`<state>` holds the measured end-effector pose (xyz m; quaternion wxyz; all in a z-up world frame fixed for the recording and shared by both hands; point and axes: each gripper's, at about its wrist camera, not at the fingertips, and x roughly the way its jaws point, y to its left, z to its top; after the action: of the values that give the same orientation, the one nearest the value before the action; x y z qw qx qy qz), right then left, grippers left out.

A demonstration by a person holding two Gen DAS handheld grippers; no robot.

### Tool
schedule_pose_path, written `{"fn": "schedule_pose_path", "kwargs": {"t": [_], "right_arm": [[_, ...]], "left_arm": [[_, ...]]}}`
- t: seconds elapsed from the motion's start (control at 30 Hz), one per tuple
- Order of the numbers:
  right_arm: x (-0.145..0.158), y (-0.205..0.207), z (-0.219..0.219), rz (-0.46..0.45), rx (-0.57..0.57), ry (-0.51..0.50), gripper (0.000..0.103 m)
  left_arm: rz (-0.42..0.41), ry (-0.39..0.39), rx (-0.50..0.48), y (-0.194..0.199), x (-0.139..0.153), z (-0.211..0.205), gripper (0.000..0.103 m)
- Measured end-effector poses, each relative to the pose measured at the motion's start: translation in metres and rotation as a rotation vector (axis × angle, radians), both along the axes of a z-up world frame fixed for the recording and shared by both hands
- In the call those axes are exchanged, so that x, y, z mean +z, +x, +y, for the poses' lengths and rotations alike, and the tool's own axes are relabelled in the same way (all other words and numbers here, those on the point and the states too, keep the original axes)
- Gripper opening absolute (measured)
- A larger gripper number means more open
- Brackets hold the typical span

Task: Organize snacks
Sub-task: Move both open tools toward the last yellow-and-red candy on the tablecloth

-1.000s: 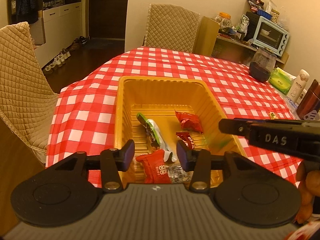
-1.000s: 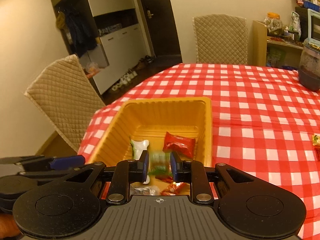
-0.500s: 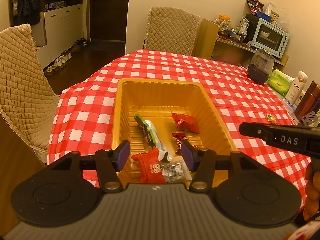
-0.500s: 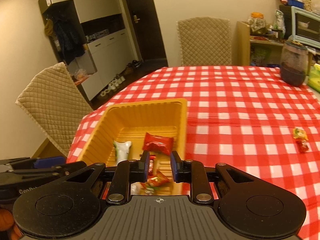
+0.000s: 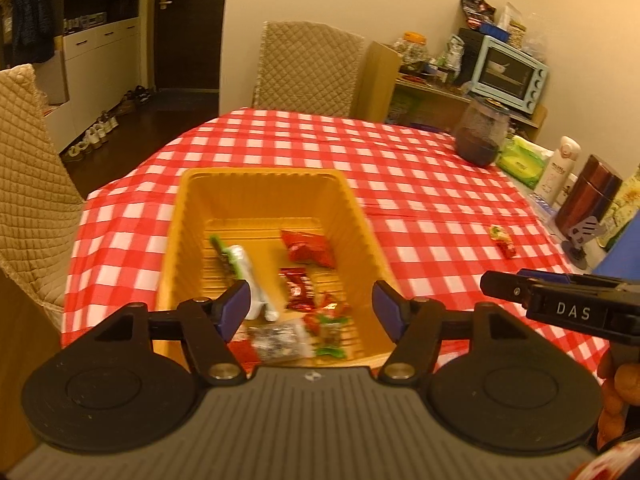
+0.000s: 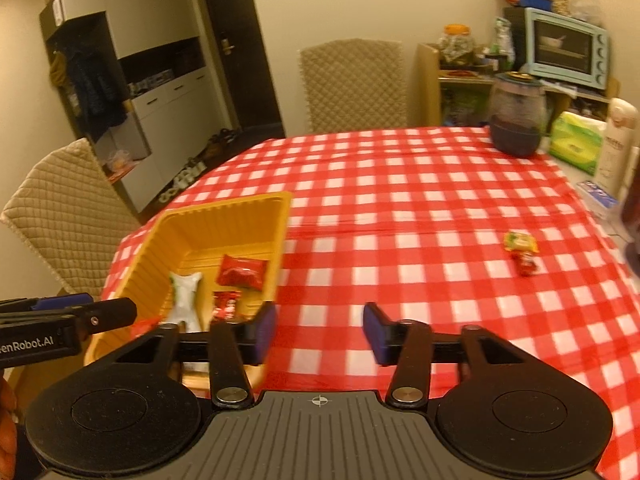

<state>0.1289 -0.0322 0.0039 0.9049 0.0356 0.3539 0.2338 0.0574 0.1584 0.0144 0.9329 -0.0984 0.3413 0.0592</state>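
Yellow plastic tray (image 5: 362,216) half-loaded, one stray pair left out on the checked cloth (image 6: 400,184).

Right gripper (image 6: 319,330) swung off the tray since a second ago, jaws just opened, nothing between them; green-and-red candy it carried now lying at tray's near end (image 5: 330,318). Left gripper (image 5: 311,310) over tray's near end, jaws just widened, empty too. Remaining wrapped candies (image 6: 522,252) far right on cloth, well apart from tray. Likely next: right gripper out to that pair.
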Motion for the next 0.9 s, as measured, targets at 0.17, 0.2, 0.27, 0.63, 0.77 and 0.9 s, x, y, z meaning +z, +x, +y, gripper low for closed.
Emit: {"fn": "schedule_pose_path", "kwargs": {"t": [0.17,0.2,0.27,0.63,0.77,0.9], "right_arm": [[0.001,-0.002,-0.029,0.001,-0.055,-0.012,0.051],[0.002,-0.003,-0.035,0.001,-0.065,-0.014,0.051],[0.003,-0.003,-0.045,0.000,-0.084,-0.019,0.051],[0.001,0.001,-0.092,0.012,-0.167,-0.021,0.051],[-0.002,0.007,-0.107,0.016,-0.189,-0.018,0.051],[-0.007,0.016,-0.121,0.020,-0.213,-0.022,0.051]], "left_arm": [[-0.006,-0.006,-0.038,0.007,0.003,-0.024,0.067],[-0.008,-0.007,-0.045,0.009,0.004,-0.029,0.067],[-0.010,-0.007,-0.058,0.012,0.004,-0.038,0.069],[-0.004,-0.010,-0.129,0.034,0.003,-0.083,0.079],[-0.003,-0.009,-0.150,0.045,0.002,-0.098,0.081],[0.002,-0.006,-0.171,0.059,0.000,-0.112,0.082]]}}
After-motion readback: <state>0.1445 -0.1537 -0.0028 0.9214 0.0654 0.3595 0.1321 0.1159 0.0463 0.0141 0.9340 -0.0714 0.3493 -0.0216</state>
